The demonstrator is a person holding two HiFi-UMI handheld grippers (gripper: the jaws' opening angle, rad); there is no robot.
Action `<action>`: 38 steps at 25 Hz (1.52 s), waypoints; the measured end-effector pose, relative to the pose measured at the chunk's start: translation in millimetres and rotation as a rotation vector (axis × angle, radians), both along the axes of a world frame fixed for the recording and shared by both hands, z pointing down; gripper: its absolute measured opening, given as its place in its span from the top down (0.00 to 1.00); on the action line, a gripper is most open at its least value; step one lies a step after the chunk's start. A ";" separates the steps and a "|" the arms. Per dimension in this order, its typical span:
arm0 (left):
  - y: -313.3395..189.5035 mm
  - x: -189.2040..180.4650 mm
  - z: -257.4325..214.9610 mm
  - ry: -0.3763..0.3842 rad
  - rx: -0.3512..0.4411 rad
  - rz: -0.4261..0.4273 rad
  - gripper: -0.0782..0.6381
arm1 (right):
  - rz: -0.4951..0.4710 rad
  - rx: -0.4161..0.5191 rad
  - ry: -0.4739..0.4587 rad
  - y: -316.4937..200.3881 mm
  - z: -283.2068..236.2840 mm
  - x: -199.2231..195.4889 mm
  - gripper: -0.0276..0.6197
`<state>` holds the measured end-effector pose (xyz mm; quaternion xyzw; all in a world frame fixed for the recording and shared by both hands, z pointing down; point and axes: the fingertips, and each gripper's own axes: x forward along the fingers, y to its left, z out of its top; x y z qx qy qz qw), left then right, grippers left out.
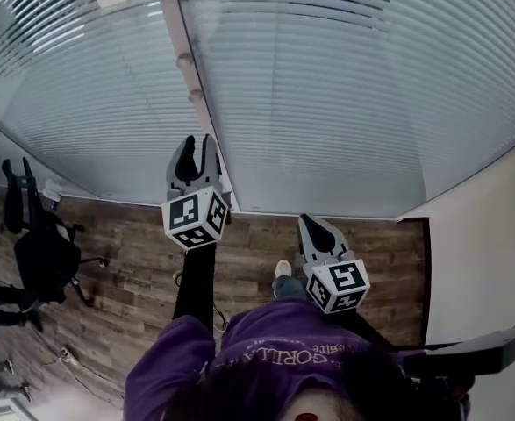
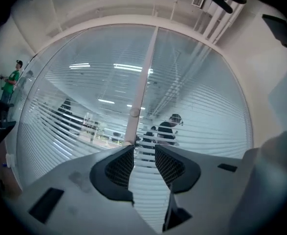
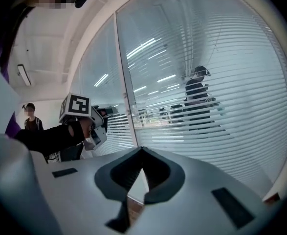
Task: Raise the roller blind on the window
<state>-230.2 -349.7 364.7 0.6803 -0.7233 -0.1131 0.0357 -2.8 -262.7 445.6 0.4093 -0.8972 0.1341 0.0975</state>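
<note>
Left gripper [image 2: 144, 148] jaws spread, nothing between, aimed at blind [image 1: 345, 86]. Right gripper [image 3: 142, 150] pressed together, empty. Blind looks fully down; raising not begun.

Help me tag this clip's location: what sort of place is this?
Probably an office: wide slatted blinds, a black office chair on the wood floor, and strip lights showing through the slats.

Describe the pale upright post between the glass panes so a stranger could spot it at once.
Start at the wide wall of white slatted blinds. Splitting it in two runs one pale upright post. Unlike the striped blinds on either side, it is plain and solid, with two small round knobs on it.
</note>
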 end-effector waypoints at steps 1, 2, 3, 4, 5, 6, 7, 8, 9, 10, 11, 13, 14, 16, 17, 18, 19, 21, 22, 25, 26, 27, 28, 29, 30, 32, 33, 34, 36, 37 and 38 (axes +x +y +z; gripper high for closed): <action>-17.4 -7.1 -0.7 0.031 0.000 -0.023 0.74 | 0.010 0.006 -0.002 -15.8 -0.8 7.2 0.96; -32.9 -13.8 0.0 0.074 0.002 -0.043 0.73 | 0.022 0.010 -0.004 -29.8 -0.2 14.7 0.96; -46.6 -20.2 1.8 0.128 0.005 -0.059 0.72 | 0.034 0.010 -0.006 -42.0 1.7 22.3 0.96; -58.2 -26.1 4.6 0.185 0.009 -0.075 0.72 | 0.046 0.007 -0.009 -52.2 4.8 29.6 0.96; -67.5 -31.7 8.7 0.238 0.012 -0.093 0.71 | 0.056 0.003 -0.013 -60.5 9.0 35.8 0.96; -74.8 -37.4 14.2 0.281 0.013 -0.113 0.70 | 0.061 0.000 -0.017 -67.5 13.8 39.7 0.96; -80.7 -43.5 20.8 0.310 0.008 -0.130 0.70 | 0.061 -0.001 -0.020 -73.7 18.3 40.7 0.96; -85.7 -49.3 28.0 0.329 -0.001 -0.141 0.70 | 0.057 0.000 -0.023 -79.6 22.0 39.2 0.96; -90.2 -53.7 34.9 0.339 -0.013 -0.144 0.70 | 0.054 0.002 -0.026 -85.8 25.1 36.5 0.96; -94.2 -55.9 40.6 0.347 -0.024 -0.140 0.70 | 0.053 0.003 -0.029 -92.6 27.6 33.9 0.96; -97.8 -56.0 44.1 0.357 -0.029 -0.130 0.70 | 0.054 0.004 -0.034 -99.5 28.8 31.8 0.96; -102.0 -55.8 42.6 0.373 -0.025 -0.116 0.70 | 0.059 0.006 -0.042 -111.4 23.8 27.4 0.96; -102.2 -57.3 39.4 0.369 -0.022 -0.118 0.70 | 0.059 0.009 -0.044 -115.9 18.0 24.4 0.96; -100.5 -59.6 35.0 0.322 -0.024 -0.124 0.71 | 0.056 0.019 -0.044 -122.9 8.5 18.3 0.96; -99.5 -59.2 36.3 0.277 -0.030 -0.127 0.71 | 0.055 0.025 -0.044 -125.9 8.6 16.0 0.96; -98.8 -57.8 40.1 0.218 -0.040 -0.131 0.71 | 0.055 0.028 -0.046 -128.9 13.0 14.2 0.96; -98.3 -56.0 45.7 0.153 -0.053 -0.134 0.71 | 0.055 0.026 -0.050 -131.4 20.7 12.4 0.96; -97.4 -51.7 58.1 0.037 -0.077 -0.129 0.72 | 0.050 0.016 -0.059 -133.1 38.1 8.9 0.96; -97.2 -49.7 62.1 -0.010 -0.086 -0.123 0.72 | 0.046 0.015 -0.059 -132.9 43.7 7.5 0.96; -99.3 -46.6 58.5 -0.115 -0.110 -0.110 0.72 | 0.039 0.011 -0.050 -133.1 42.4 4.1 0.96; -100.2 -46.6 54.4 -0.135 -0.117 -0.108 0.72 | 0.039 0.009 -0.046 -132.9 38.7 3.1 0.96; -100.8 -46.6 49.5 -0.153 -0.123 -0.107 0.72 | 0.039 0.006 -0.042 -132.1 34.3 2.2 0.96; -101.2 -46.8 43.9 -0.173 -0.130 -0.107 0.72 | 0.039 0.003 -0.038 -131.1 29.4 1.1 0.96; -101.5 -47.1 38.5 -0.194 -0.136 -0.107 0.72 | 0.039 0.000 -0.036 -130.0 24.8 0.0 0.96; -101.8 -47.3 34.3 -0.214 -0.142 -0.108 0.72 | 0.039 -0.003 -0.034 -128.9 21.1 -0.9 0.96; -102.8 -47.3 30.5 -0.259 -0.155 -0.108 0.72 | 0.040 -0.005 -0.033 -126.6 18.1 -2.2 0.96; -103.3 -47.0 30.2 -0.292 -0.163 -0.109 0.72 | 0.040 -0.005 -0.033 -125.6 18.2 -2.9 0.96; -103.7 -46.4 30.3 -0.330 -0.173 -0.110 0.72 | 0.041 -0.005 -0.034 -124.7 18.7 -3.5 0.96; -104.0 -44.3 30.7 -0.410 -0.197 -0.108 0.72 | 0.046 -0.005 -0.035 -123.7 19.4 -4.1 0.96; -104.4 -43.4 31.5 -0.449 -0.207 -0.108 0.72 | 0.049 -0.004 -0.036 -123.7 19.3 -4.1 0.96; -104.9 -42.8 33.2 -0.484 -0.215 -0.108 0.72 | 0.051 -0.002 -0.036 -123.8 19.0 -4.1 0.96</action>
